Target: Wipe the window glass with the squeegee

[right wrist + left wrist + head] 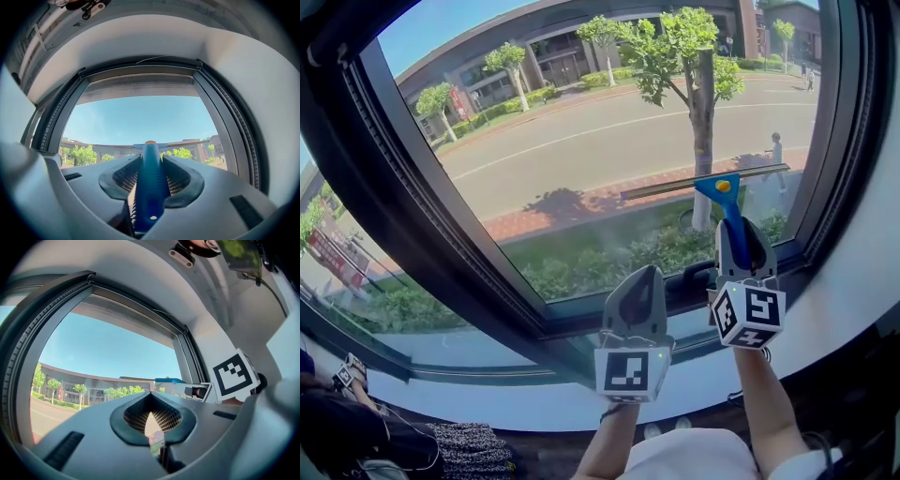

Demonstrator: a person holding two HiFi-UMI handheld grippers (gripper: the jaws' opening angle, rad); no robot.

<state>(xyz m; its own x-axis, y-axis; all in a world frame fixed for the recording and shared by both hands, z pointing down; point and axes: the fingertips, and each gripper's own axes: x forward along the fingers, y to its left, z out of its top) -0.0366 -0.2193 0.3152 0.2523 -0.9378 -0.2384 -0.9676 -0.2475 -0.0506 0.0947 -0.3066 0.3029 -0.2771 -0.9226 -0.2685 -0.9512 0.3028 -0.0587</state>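
Two grippers are raised in front of the window glass [581, 141], both near its lower right part.

1. Right gripper [741, 232]: its jaws clamp the blue handle of the squeegee [727, 202]. In the right gripper view the handle runs straight along the gap between the two jaws, and the ribbed pads [123, 178] press on it from both sides.
2. Squeegee position: the handle points up from the gripper to the glass. The blade [703, 182] lies across the lower right part of the glass, close to level, with its right end slightly higher. Whether the blade edge touches the glass cannot be confirmed.
3. Left gripper [643, 277]: it is held lower than the squeegee and to its left, level with the bottom rail of the window frame [422, 234]. In the left gripper view its jaws meet tip to tip, with nothing between them. A small opening shows behind the closed tips.
4. Marker cubes: the cube [747, 315] on the right gripper sits below the bottom edge of the glass. The cube on the left gripper sits lower again, in front of the white sill [487, 394].
5. Forearms [764, 403]: both reach up from below the sill.
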